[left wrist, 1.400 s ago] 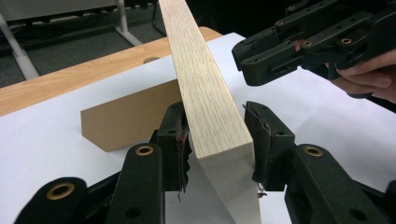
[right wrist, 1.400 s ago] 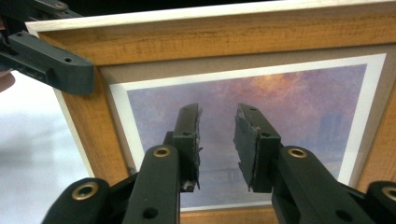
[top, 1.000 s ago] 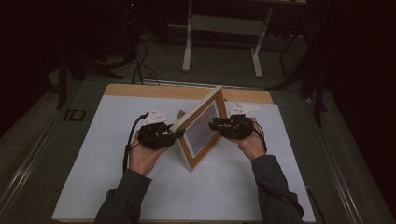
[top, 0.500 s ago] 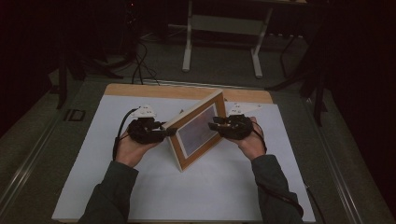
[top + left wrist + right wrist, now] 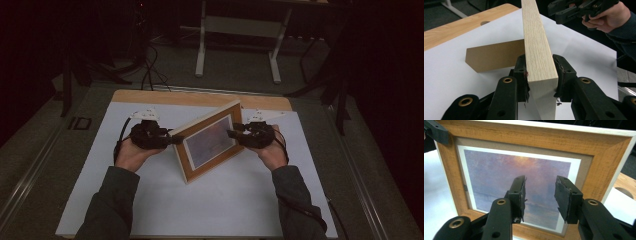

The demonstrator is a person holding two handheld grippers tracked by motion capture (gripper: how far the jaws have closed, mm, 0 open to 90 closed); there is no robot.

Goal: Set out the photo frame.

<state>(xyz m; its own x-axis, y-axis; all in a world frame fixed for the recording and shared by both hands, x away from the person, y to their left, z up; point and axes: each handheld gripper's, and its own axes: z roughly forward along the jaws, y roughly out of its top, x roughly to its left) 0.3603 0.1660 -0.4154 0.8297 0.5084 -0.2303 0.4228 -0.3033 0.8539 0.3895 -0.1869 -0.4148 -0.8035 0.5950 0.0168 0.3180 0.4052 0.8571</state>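
A wooden picture frame (image 5: pixel 210 142) with a purple-toned print stands tilted on a white sheet (image 5: pixel 240 200), propped by its brown cardboard back stand (image 5: pixel 494 56). My left gripper (image 5: pixel 175 140) has just been closing and is shut on the frame's left edge (image 5: pixel 537 50), one pad on each side of the pale wood. My right gripper (image 5: pixel 231 134) sits at the frame's right side. Its jaws have just been opening. In the right gripper view they (image 5: pixel 540 187) stand open facing the print (image 5: pixel 524 175), nothing between them.
The white sheet covers most of a wooden table top (image 5: pixel 200 97), which has a round hole (image 5: pixel 484 23) near its far edge. Beyond the table stand a white metal frame (image 5: pixel 237 45) and cables on a dark floor.
The left hand has moved left with the frame's edge, swinging the frame's near corner leftward. The right gripper has stayed in place.
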